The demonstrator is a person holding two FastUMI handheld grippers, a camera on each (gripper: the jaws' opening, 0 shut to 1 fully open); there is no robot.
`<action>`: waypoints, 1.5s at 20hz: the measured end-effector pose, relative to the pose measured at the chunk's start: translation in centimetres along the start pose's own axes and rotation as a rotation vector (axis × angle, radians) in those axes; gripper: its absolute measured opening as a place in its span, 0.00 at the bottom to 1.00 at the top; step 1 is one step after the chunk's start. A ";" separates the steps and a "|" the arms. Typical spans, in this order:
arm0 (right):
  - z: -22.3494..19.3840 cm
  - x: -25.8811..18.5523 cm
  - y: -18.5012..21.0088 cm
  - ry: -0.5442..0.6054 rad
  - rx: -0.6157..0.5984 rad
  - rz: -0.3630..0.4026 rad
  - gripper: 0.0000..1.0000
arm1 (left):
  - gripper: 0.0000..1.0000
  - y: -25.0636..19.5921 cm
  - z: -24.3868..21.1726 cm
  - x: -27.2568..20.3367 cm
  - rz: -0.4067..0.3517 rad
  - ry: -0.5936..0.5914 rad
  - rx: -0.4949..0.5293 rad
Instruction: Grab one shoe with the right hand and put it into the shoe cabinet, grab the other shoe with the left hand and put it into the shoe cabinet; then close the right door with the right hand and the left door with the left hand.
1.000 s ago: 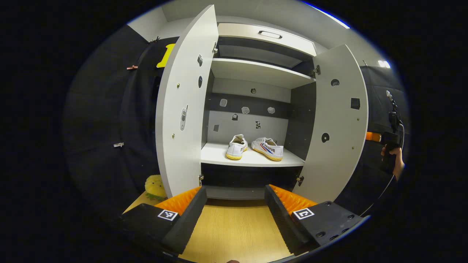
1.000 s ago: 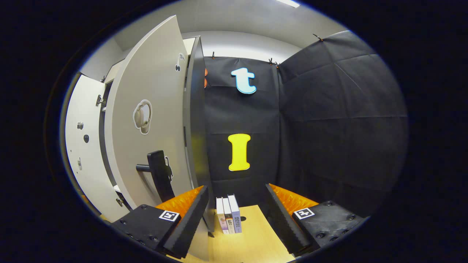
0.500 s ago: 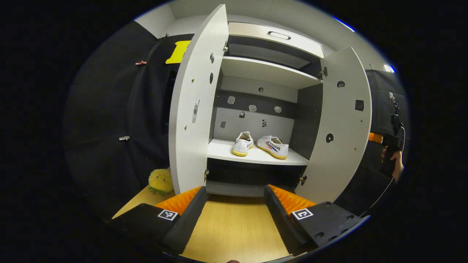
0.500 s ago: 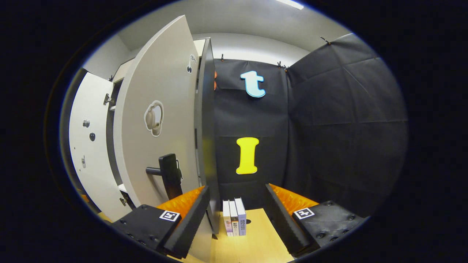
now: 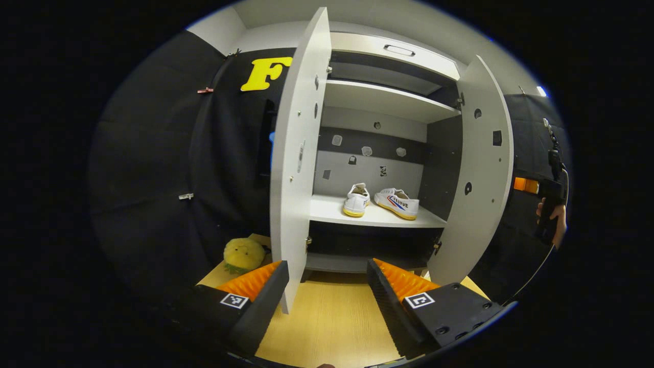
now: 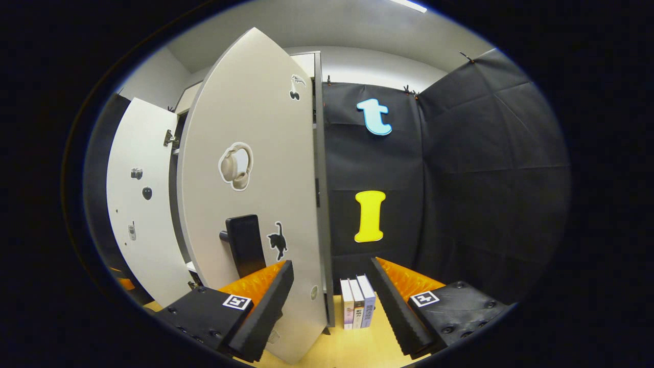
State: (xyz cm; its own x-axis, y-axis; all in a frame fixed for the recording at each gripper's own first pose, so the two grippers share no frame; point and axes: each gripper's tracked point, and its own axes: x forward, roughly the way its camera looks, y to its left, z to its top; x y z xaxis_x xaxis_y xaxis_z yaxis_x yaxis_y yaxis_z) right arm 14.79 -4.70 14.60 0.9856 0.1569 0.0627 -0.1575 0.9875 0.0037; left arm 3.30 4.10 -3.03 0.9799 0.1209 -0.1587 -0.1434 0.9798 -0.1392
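Inside, we note both shoes on the lower shelf (image 5: 327,210) of the shoe cabinet (image 5: 388,99): left shoe (image 5: 356,200) heel toward us, right shoe (image 5: 397,203) just beside it, side-on. Left door (image 5: 296,153) and right door (image 5: 480,168) both stand ajar. Our left gripper (image 5: 327,286) hangs spread and empty, the left door's edge between its fingers. Our right gripper (image 6: 329,294) likewise spread, empty, close against the right door's outer face, near its dark handle (image 6: 244,244). Books (image 6: 357,308) stand on the wooden floor (image 5: 327,327); a yellow plush toy (image 5: 243,254) sits left of the cabinet.
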 end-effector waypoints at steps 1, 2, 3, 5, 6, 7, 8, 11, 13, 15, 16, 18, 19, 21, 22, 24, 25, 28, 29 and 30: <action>-0.2 0.2 0.9 0.007 0.009 0.010 0.97 | 0.95 0.6 0.0 -0.2 0.011 -0.002 -0.002; -0.4 0.4 1.7 0.010 0.012 0.020 0.97 | 0.95 1.2 0.0 -0.6 0.021 -0.002 -0.005; -0.6 0.7 2.6 0.015 0.008 0.033 0.97 | 0.95 1.7 -0.1 -1.1 0.031 -0.002 -0.011; -1.5 1.4 4.7 0.038 -0.009 0.066 0.97 | 0.95 3.1 0.2 -2.1 0.056 -0.011 -0.021; -2.0 1.6 6.0 0.050 -0.009 0.090 0.97 | 0.95 3.9 0.4 -2.4 0.068 -0.010 -0.023; -2.6 1.8 7.5 0.066 0.001 0.113 0.97 | 0.95 4.7 0.4 -2.5 0.082 -0.013 -0.019; -3.0 2.1 8.2 0.074 0.012 0.106 0.97 | 0.95 5.4 0.5 -2.7 0.097 -0.013 -0.014; -3.1 2.2 10.2 0.068 0.047 0.105 0.98 | 0.95 7.2 0.8 -3.4 0.133 -0.021 -0.006; -3.6 1.6 10.9 0.077 0.057 0.118 0.98 | 0.95 8.6 0.6 -3.5 0.167 -0.019 -0.020; -4.4 0.8 10.0 0.086 0.037 0.100 0.98 | 0.95 9.8 0.1 -3.3 0.193 -0.010 -0.051; -4.8 0.2 9.3 0.090 0.031 0.088 0.98 | 0.95 10.3 0.2 -3.0 0.201 -0.009 -0.064; -5.5 -1.3 8.2 0.091 0.032 0.061 0.98 | 0.95 11.5 0.8 -2.7 0.210 -0.018 -0.068; -6.0 -2.0 7.6 0.094 0.028 0.044 0.98 | 0.95 11.7 0.9 -2.5 0.215 -0.025 -0.061; -7.1 -3.3 6.3 0.106 0.009 0.007 0.97 | 0.95 13.9 2.7 -1.8 0.225 -0.041 -0.035; -7.7 -3.9 5.8 0.114 -0.002 -0.007 0.97 | 0.95 14.6 3.7 -1.4 0.227 -0.056 -0.017; -8.4 -4.9 4.8 0.127 -0.017 -0.037 0.98 | 0.95 15.8 6.3 -0.4 0.220 -0.086 0.012; -8.6 -5.4 4.6 0.131 -0.015 -0.046 0.98 | 0.95 16.4 7.7 0.3 0.215 -0.104 0.020; -9.5 -6.8 4.5 0.151 -0.007 -0.066 0.98 | 0.95 18.5 10.6 2.8 0.218 -0.157 0.041; -9.8 -7.2 4.5 0.159 -0.005 -0.073 0.98 | 0.95 18.6 11.3 3.8 0.205 -0.168 0.046; -10.0 -7.7 4.6 0.166 -0.001 -0.078 0.98 | 0.95 18.6 12.1 4.6 0.187 -0.177 0.054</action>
State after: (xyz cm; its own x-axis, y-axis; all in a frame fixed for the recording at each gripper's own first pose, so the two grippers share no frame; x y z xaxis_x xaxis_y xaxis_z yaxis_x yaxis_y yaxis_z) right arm 7.10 -1.21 4.14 0.9914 0.0802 -0.1037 -0.0806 0.9967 0.0007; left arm 6.79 24.84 5.47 0.9469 0.3216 -0.0029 -0.3210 0.9445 -0.0701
